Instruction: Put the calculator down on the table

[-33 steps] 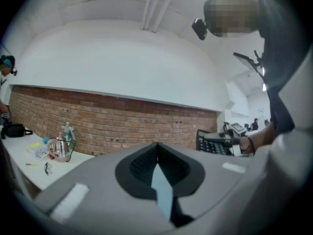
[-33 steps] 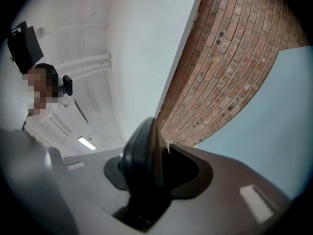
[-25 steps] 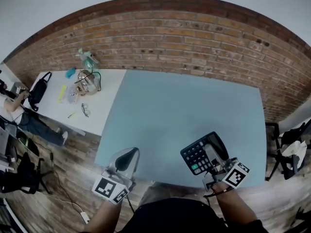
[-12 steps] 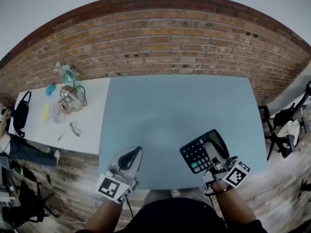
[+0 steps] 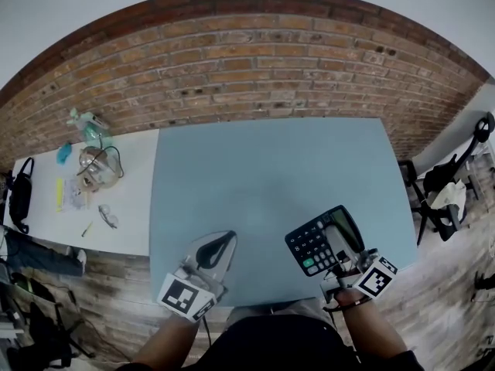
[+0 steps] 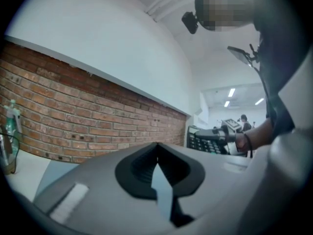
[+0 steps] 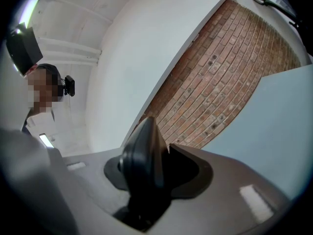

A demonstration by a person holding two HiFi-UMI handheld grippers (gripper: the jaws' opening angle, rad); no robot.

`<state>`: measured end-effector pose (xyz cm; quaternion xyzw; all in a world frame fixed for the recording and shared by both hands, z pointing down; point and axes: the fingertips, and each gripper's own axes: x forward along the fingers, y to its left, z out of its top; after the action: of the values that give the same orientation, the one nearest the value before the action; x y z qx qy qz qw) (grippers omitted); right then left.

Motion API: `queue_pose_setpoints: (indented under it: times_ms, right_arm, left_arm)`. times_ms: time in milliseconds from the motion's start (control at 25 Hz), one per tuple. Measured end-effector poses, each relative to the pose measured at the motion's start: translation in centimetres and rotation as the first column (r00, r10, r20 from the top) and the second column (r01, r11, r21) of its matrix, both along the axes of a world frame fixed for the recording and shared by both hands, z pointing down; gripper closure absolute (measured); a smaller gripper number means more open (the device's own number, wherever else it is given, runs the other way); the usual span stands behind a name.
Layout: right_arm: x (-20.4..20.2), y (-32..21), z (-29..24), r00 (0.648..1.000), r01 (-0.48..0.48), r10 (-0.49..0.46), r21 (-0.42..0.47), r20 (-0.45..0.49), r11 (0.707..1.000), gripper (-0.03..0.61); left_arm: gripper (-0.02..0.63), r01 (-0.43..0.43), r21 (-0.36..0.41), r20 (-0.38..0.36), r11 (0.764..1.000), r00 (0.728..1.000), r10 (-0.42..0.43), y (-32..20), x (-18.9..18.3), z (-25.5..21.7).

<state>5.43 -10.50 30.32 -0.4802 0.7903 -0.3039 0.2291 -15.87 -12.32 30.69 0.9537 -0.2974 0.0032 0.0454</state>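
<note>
Two grippers at bench [image 5: 263, 168] front edge: right gripper [image 5: 339, 252] pinching calculator [image 5: 311, 247] by near end, calculator tilted over bench's near-right part; left gripper [image 5: 210, 252] tips pressed together, empty, well left of calculator.

2 tables stand side by side before the brick wall [image 5: 255, 68], the smaller table [image 5: 139, 215] left of the larger table [image 5: 271, 161]. Over the larger table's near edge, the left gripper [image 5: 216, 246] is left of the right gripper [image 5: 339, 247], which holds the calculator [image 5: 317, 242].
</note>
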Motion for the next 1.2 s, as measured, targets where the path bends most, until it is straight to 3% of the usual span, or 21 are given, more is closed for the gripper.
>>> queue_pose_setpoints:
  times_ms: [320, 560, 800, 1200]
  right_arm:
    - [1.3, -1.4, -1.0, 0.998, 0.055, -0.054, 0.026, -0.04, 0.998, 0.44]
    - [1.8, -2.7, -0.2, 0.997, 0.077, -0.077, 0.01, -0.015, 0.997, 0.441]
    - [2.1, -3.7, 1.7, 0.996, 0.087, -0.087, -0.029, 0.004, 0.996, 0.441]
    - [1.4, -4.5, 4.7, 0.991, 0.13, -0.127, -0.086, 0.047, 0.988, 0.442]
  left_arm:
    - [0.629, 0.05, 0.01, -0.011, 0.999, 0.999, -0.05, -0.7, 1.5, -0.2]
    - [0.629, 0.04, 0.027, 0.019, 0.999, 0.999, -0.04, -1.0, 2.3, -0.4]
    - [0.629, 0.067, -0.025, 0.018, 0.997, 0.998, -0.067, -1.7, 2.5, 0.8]
    - [0.629, 0.106, -0.037, 0.044, 0.994, 0.994, -0.104, -2.3, 2.5, 2.0]
